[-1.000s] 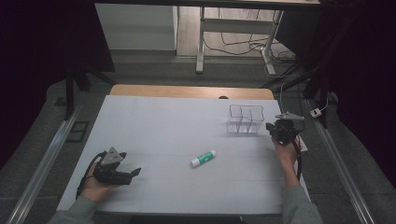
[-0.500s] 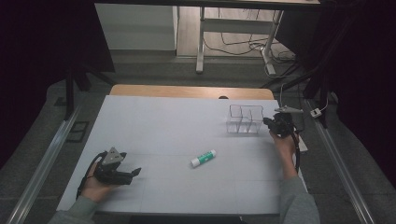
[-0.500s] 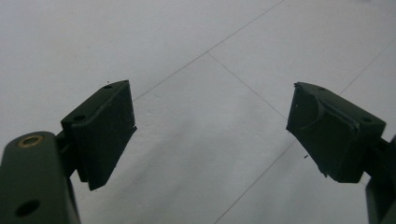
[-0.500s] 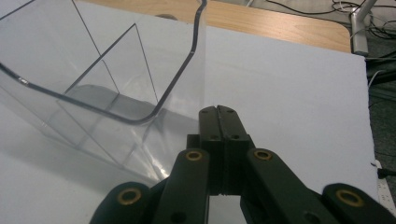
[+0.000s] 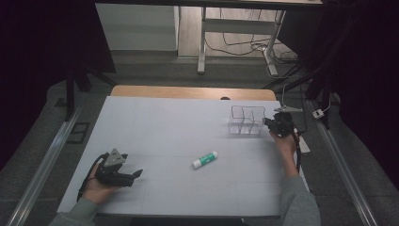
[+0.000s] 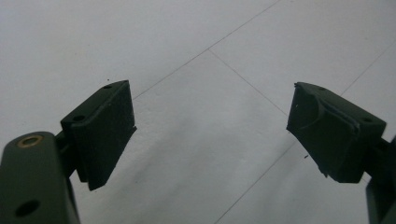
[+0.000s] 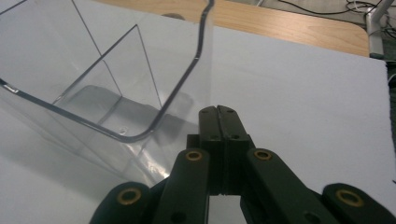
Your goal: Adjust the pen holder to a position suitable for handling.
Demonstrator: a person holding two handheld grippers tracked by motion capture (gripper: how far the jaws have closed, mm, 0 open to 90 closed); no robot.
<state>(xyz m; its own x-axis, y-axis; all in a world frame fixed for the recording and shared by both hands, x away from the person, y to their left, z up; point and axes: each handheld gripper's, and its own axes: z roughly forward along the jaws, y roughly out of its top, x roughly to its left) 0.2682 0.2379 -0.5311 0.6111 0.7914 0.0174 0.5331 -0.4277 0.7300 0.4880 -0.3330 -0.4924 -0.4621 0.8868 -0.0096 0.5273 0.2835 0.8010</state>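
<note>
Right gripper view: right gripper (image 7: 218, 109) jaws pressed together beside the clear organizer (image 7: 107, 84); nudge its wall gently, keeping it upright.

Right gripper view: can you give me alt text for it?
The right tongs, jaws shut together, sit against the near wall of a clear plastic organizer with an inner divider. It stands on a white table whose far edge is wood.

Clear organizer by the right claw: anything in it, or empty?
Empty. In the right claw view, the clear organizer shows bare compartments down to its floor. The glue stick lies apart on the table.
</note>
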